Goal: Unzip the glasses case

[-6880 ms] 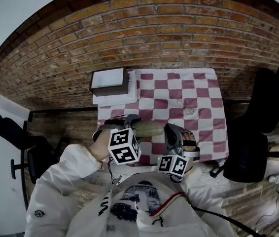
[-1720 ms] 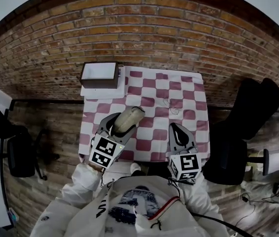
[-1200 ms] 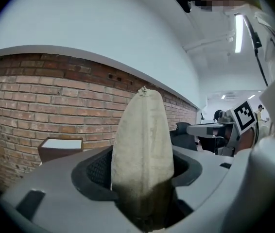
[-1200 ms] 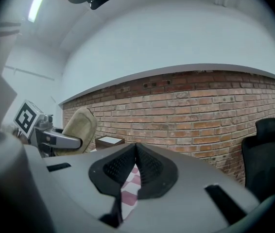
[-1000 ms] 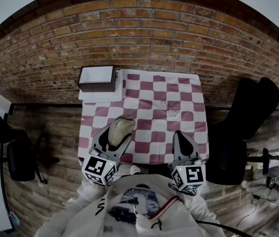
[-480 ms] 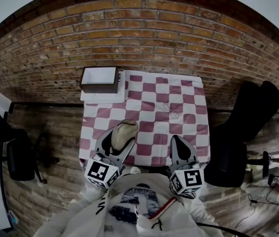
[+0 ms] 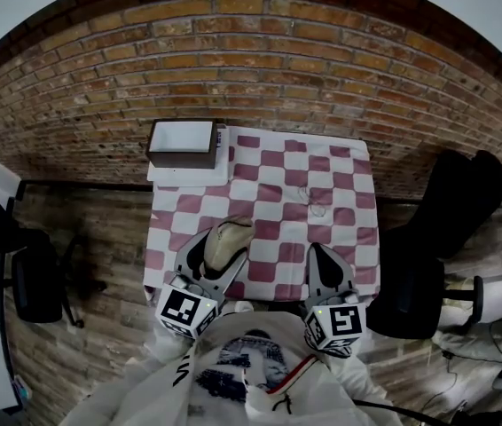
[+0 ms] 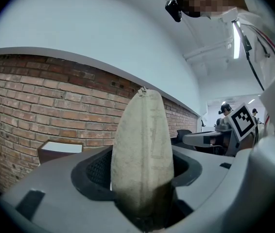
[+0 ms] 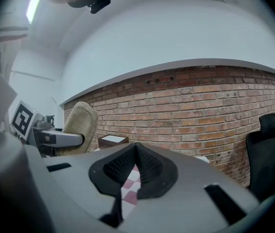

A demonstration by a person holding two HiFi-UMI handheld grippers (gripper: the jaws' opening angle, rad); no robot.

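Left gripper [image 7: 216, 257] was clamped on the glasses case [image 7: 226, 240], and what a firm hold: both jaws pressed against the beige shell's sides. In the left gripper view the case stood upright between them, narrow end up, with a small pull [image 8: 142, 89] showing at its tip. From the head view, the case sat over the checkered cloth [image 7: 322, 174] at about 7 o'clock, above the near edge. Over at 5 o'clock, the right gripper [image 7: 325, 266] hung with its jaws pressed together and nothing between them; only red and white squares showed below the pads. The two grippers were well apart. Up at 11 o'clock, a brown box [image 7: 183, 144] rested at the cloth's far corner against the brick wall [image 7: 260, 69].
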